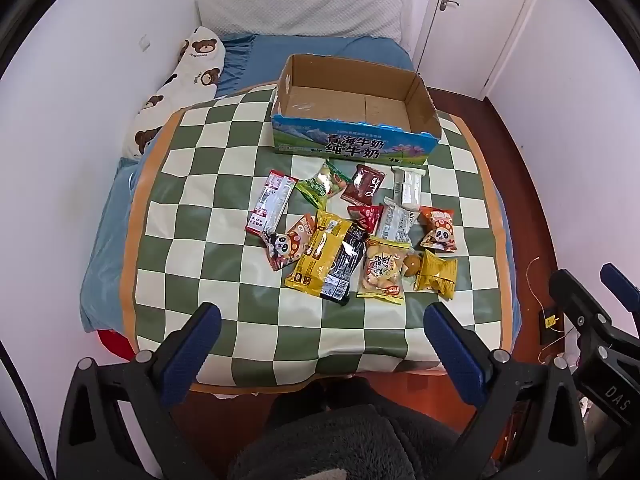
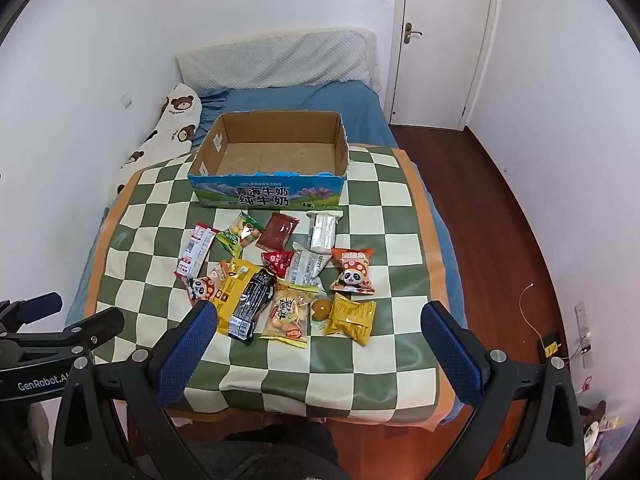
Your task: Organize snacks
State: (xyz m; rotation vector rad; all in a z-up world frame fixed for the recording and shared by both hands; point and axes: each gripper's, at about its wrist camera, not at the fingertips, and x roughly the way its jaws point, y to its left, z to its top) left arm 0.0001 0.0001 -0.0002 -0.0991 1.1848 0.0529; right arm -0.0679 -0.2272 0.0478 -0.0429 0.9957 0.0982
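Several snack packets lie loose on a green-and-cream checkered mat on the bed, among them a long yellow packet, a panda packet and a silver bar. Behind them stands an empty cardboard milk box, open at the top. My left gripper hangs open above the mat's near part, short of the snacks. My right gripper is open too, nothing between its fingers.
The bed has a blue sheet, a bear-print pillow at the left and a padded headboard. A white door and dark wooden floor lie to the right. My dark fleece clothing shows below.
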